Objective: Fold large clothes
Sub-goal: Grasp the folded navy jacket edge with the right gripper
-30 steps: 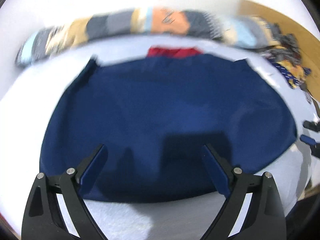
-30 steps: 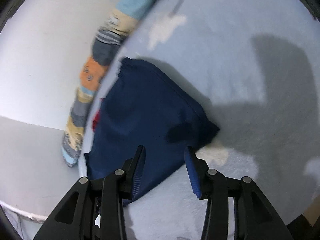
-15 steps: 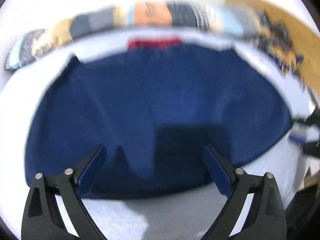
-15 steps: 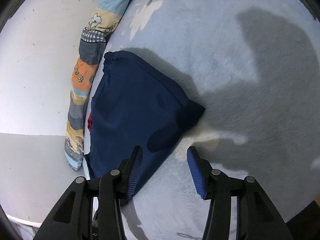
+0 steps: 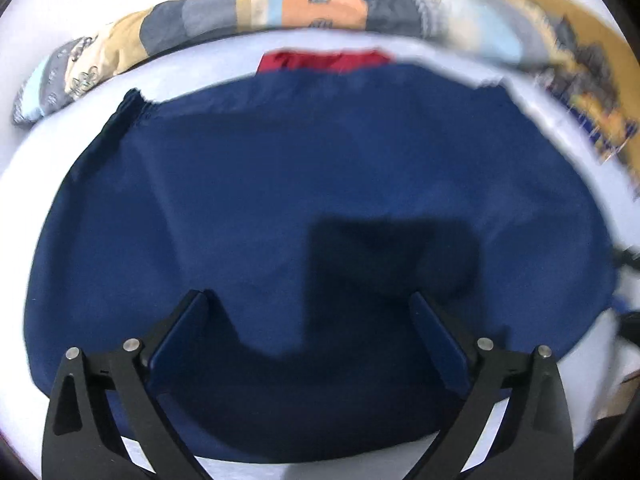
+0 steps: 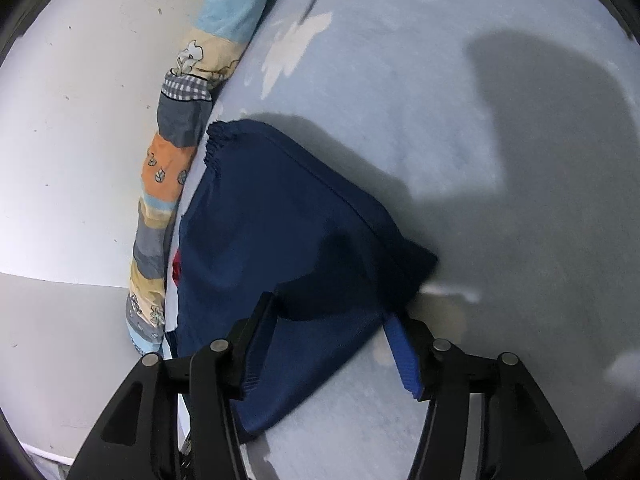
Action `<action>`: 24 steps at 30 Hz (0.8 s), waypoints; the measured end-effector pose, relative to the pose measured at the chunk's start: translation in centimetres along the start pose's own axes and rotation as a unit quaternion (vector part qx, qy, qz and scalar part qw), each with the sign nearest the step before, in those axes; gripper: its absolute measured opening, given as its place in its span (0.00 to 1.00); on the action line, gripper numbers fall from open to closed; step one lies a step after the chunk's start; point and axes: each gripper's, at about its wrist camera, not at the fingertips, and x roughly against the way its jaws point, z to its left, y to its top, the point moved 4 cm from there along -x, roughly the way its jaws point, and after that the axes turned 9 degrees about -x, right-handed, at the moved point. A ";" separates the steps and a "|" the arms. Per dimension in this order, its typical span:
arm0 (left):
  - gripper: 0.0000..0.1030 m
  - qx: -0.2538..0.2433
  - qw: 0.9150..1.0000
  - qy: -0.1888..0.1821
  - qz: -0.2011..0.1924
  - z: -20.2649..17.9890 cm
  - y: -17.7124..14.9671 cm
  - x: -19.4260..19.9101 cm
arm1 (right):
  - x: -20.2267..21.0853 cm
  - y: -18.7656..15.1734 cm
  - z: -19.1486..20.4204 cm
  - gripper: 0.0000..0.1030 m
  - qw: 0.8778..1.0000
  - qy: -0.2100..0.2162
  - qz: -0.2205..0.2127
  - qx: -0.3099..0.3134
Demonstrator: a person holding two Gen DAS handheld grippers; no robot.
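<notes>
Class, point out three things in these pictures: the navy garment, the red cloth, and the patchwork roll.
navy garment (image 5: 320,184): left wrist view, middle of its flat top.
red cloth (image 5: 324,60): left wrist view, strip showing past the navy edge.
patchwork roll (image 6: 166,168): right wrist view, its orange patch.

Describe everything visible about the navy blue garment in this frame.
The navy blue garment is soft, matte cloth lying flat, apparently folded, on the pale bed surface. One far corner ends in a gathered, ribbed edge, and a stitched seam runs along one side. Red fabric peeks from beneath its far edge. A patchwork bolster lies beside it. Both grippers hover open above it, not gripping.
</notes>
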 end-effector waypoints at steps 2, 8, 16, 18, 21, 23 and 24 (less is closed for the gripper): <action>0.98 -0.002 0.999 0.016 -0.043 0.2 0.7 1.6 | 0.1 0.0 -0.1 0.56 1.000 0.010 0.000 -0.006; 1.00 -0.012 1.000 0.022 0.015 -0.4 -0.7 -2.4 | -0.2 0.1 0.0 0.56 1.000 0.006 -0.001 -0.005; 1.00 0.006 0.999 0.045 -0.025 0.9 0.2 -0.6 | -0.7 0.6 0.2 0.56 0.999 0.028 -0.004 -0.018; 1.00 0.011 0.999 0.033 0.010 1.3 -0.5 -2.5 | -0.9 0.6 0.6 0.57 0.999 0.033 -0.009 -0.016; 1.00 0.011 0.999 0.034 0.004 1.2 -0.2 -2.0 | -1.9 1.0 1.4 0.60 0.999 0.030 -0.013 -0.002; 1.00 0.020 0.998 0.051 -0.024 1.7 0.2 -0.8 | -2.4 1.4 2.0 0.61 0.999 0.039 -0.010 0.001; 1.00 0.026 0.996 0.069 -0.044 2.3 0.4 -0.1 | -2.4 1.6 2.3 0.61 0.999 0.052 -0.011 -0.002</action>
